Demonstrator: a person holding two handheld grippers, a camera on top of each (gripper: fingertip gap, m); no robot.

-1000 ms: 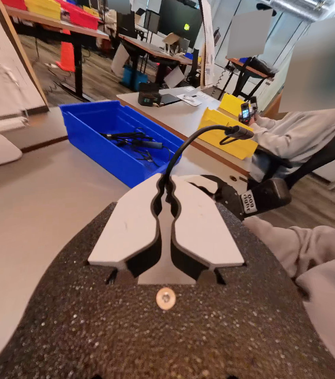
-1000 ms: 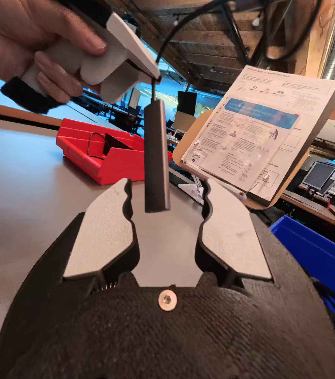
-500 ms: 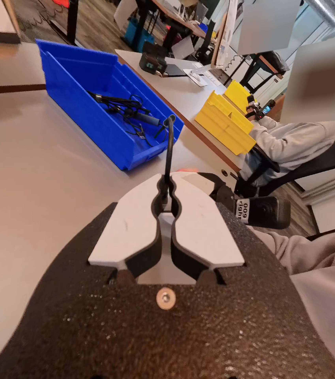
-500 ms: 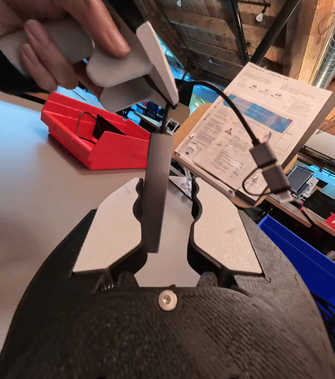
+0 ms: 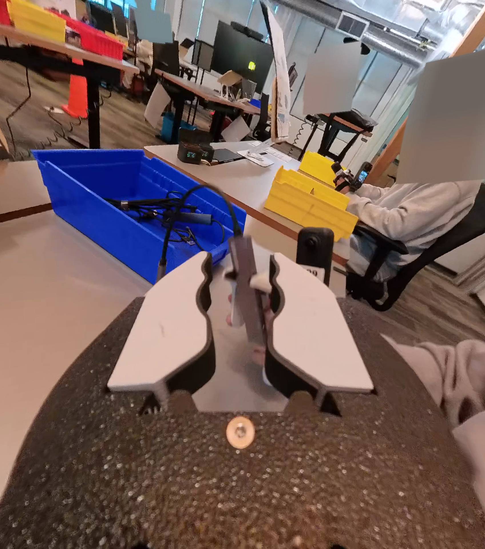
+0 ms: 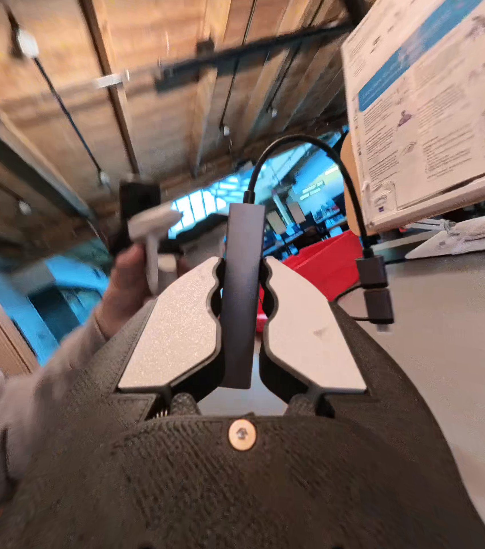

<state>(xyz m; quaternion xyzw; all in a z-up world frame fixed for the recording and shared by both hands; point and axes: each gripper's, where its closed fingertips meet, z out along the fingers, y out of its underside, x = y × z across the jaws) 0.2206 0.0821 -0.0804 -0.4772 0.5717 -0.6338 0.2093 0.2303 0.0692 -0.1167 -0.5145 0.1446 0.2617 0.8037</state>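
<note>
the right tongs were clamped on a slim grey hub, its short cable looping to a dangling plug. the left tongs stood apart, empty, above the worktop, near a blue bin of cables.

Cables in bin, bin on table.

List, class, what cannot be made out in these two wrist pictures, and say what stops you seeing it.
- Left wrist view: the grey adapter bar between the open left gripper is motion-blurred.
- Right wrist view: the bar's sides are covered by the right gripper.
- Right wrist view: the red bin is hidden inside by its wall.
- Blue bin cables: tangled, uncountable.
</note>
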